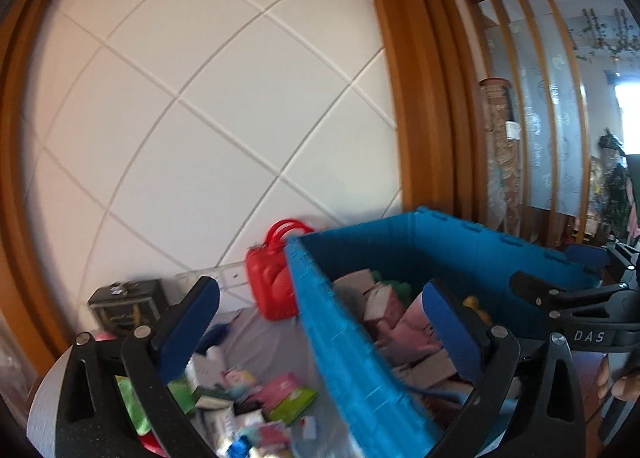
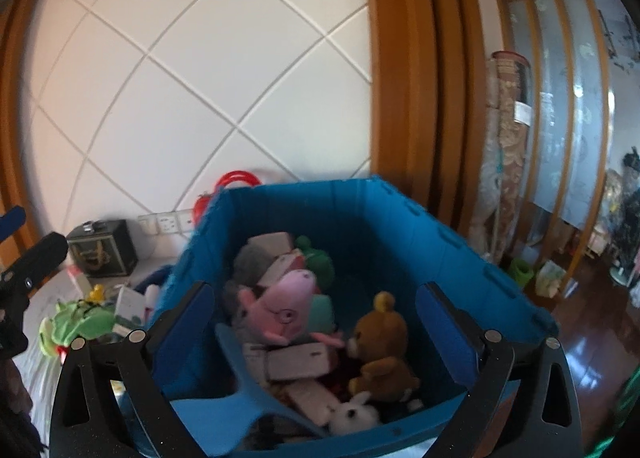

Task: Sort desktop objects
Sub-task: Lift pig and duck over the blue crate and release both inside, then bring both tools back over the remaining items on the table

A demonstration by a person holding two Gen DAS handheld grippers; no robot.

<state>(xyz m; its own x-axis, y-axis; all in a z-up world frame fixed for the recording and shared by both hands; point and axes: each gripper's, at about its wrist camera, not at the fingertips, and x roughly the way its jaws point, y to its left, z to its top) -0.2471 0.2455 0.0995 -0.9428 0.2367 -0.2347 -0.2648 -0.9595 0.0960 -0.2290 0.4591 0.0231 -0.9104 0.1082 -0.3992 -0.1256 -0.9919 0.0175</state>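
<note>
Right wrist view puts me above a blue bin (image 2: 400,225), a square crate with ribbed plastic walls and notched top edges. My right gripper (image 2: 316,334) has its two blue pads spread wide over the bin's near wall, nothing between them. Soft toys lie heaped inside: one pink plush pig (image 2: 288,306) with a long snout, one brown teddy bear (image 2: 380,346) sitting upright just beside it, one small white plush (image 2: 354,414) at the bear's feet, and one green plush (image 2: 316,258) behind the pig. I count at least three pale, flat boxes (image 2: 300,364) wedged among them. A blue plastic dustpan (image 2: 236,390) leans against the inner near wall.

Left wrist view shows my left gripper (image 1: 320,326) likewise spread wide and empty, straddling the bin's left wall (image 1: 340,338). On the grey counter (image 1: 260,334) left of the bin lies a blurred litter of small cartons and packets (image 1: 280,394), pink, green and white; too smeared for me to count. One glossy red plastic bag-shaped case (image 1: 272,282) with two loop handles stands touching the bin's far corner. One dark box (image 1: 128,306) sits by the wall. White diamond-grooved panelling in a wood frame fills the background.
</note>
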